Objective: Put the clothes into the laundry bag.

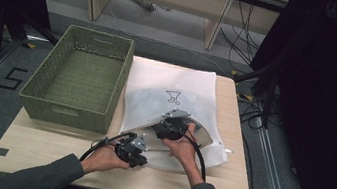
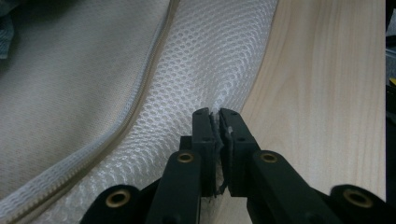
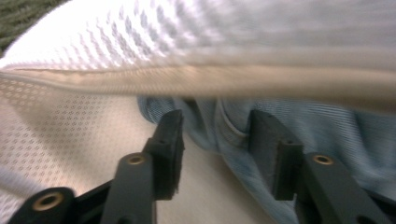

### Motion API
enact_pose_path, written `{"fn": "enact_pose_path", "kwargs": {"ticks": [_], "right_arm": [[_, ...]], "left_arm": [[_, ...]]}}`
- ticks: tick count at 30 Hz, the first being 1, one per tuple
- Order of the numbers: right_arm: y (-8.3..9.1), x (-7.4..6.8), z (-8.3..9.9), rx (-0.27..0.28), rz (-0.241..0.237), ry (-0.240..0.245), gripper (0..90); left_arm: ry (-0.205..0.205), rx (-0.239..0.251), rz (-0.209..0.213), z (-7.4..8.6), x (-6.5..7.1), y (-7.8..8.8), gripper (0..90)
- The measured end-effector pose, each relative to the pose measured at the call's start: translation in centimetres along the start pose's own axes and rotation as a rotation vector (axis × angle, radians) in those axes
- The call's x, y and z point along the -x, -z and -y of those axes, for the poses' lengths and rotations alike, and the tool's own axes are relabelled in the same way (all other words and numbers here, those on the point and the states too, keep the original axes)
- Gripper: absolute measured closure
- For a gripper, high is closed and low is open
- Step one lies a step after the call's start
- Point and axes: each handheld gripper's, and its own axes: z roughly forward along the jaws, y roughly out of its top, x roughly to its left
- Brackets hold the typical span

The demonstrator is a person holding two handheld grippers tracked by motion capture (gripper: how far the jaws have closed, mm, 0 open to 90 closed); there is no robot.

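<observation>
White mesh of a laundry bag (image 1: 177,88) lies on the wooden desk (image 1: 47,144), just beside a green basket (image 1: 80,76). The left tool (image 2: 215,116) is clamped on the bag's near edge, I think to pin it down. The right tool (image 3: 215,133) reaches into the zipper opening, jaws apart around a fold of light blue cloth (image 3: 327,135), probably to pull it out
</observation>
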Motion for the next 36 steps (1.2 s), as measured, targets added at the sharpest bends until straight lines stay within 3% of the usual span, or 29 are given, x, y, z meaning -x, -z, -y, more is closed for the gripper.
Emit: {"fn": "enact_pose_path", "kwargs": {"ticks": [3, 5, 6, 7, 9, 10, 11, 13, 18, 20, 22, 23, 25, 27, 28, 30, 31, 32, 33, 34, 36], "right_arm": [[-1.6, -0.2, 0.1, -0.023, 0.060, 0.025, 72.9], [-2.1, -0.1, 0.1, -0.035, 0.071, 0.025, 75.2], [-2.4, 0.2, 0.1, -0.013, 0.085, 0.045, 76.4], [-2.6, 0.3, 0.0, -0.011, 0.095, 0.034, 77.4], [-3.0, 0.6, -0.2, 0.009, 0.126, 0.031, 78.1], [-3.2, 0.7, -0.3, 0.009, 0.136, 0.031, 78.3], [-3.2, 0.8, -0.5, -0.002, 0.139, 0.032, 78.5], [-3.7, 1.3, -0.7, 0.019, 0.169, 0.054, 78.4], [-3.4, 1.3, -0.7, 0.022, 0.158, 0.042, 72.1], [-2.7, 1.0, -0.7, 0.015, 0.118, 0.034, 62.3], [-1.6, 0.7, -0.8, 0.028, 0.112, 0.006, 56.9], [-0.8, 0.5, -0.9, 0.031, 0.086, -0.007, 54.2], [0.7, 0.0, -1.1, 0.002, 0.006, 0.020, 50.5], [2.5, -0.7, -0.8, 0.011, -0.013, 0.053, 49.4], [3.4, -0.9, -0.7, 0.022, -0.024, 0.047, 49.3], [5.0, -1.0, -0.3, 0.061, -0.026, 0.046, 49.2], [5.7, -1.1, -0.1, 0.050, -0.024, 0.028, 49.1], [6.2, -1.0, 0.1, 0.047, -0.016, 0.019, 49.1], [6.5, -0.7, 0.2, 0.073, 0.013, 0.050, 49.1], [7.0, -0.5, 0.4, 0.067, 0.018, 0.029, 49.1], [7.8, 0.1, 0.4, 0.092, 0.054, 0.024, 49.3]], "left_arm": [[0.003, -0.006, 0.002, -0.1, 0.1, 0.0, 84.2], [0.022, 0.004, 0.005, 0.1, 0.1, 0.0, 84.2], [0.004, 0.007, 0.003, 0.1, 0.0, 0.0, 84.1], [0.004, 0.005, 0.000, 0.1, 0.0, 0.0, 84.0], [0.020, 0.006, -0.004, 0.0, 0.0, -0.1, 84.0], [0.006, 0.011, -0.004, 0.0, -0.1, -0.1, 84.0], [0.026, 0.015, -0.002, 0.1, 0.0, -0.1, 84.0], [0.006, 0.006, -0.006, 0.1, 0.0, 0.0, 84.0], [0.013, 0.011, 0.001, 0.0, -0.1, -0.1, 84.1], [0.020, 0.006, 0.002, -0.1, -0.1, -0.1, 83.9], [0.006, 0.006, 0.001, -0.1, -0.2, -0.1, 83.1], [0.032, 0.013, 0.003, 0.0, 0.0, -0.1, 82.8], [0.016, 0.012, -0.001, 0.0, 0.0, -0.1, 82.4], [0.023, 0.007, -0.004, 0.0, 0.1, -0.1, 82.1], [0.015, 0.006, -0.005, -0.1, 0.0, -0.1, 82.1], [0.014, 0.006, -0.004, 0.0, 0.0, -0.1, 82.1], [0.021, 0.005, -0.007, 0.0, 0.1, -0.1, 82.1], [0.000, 0.002, -0.010, 0.0, 0.0, 0.0, 82.1], [0.004, -0.002, -0.010, -0.1, 0.0, 0.0, 82.1], [0.020, 0.002, -0.008, -0.1, 0.1, -0.1, 82.1], [0.016, 0.007, -0.005, 0.0, 0.0, -0.1, 82.1]]}}
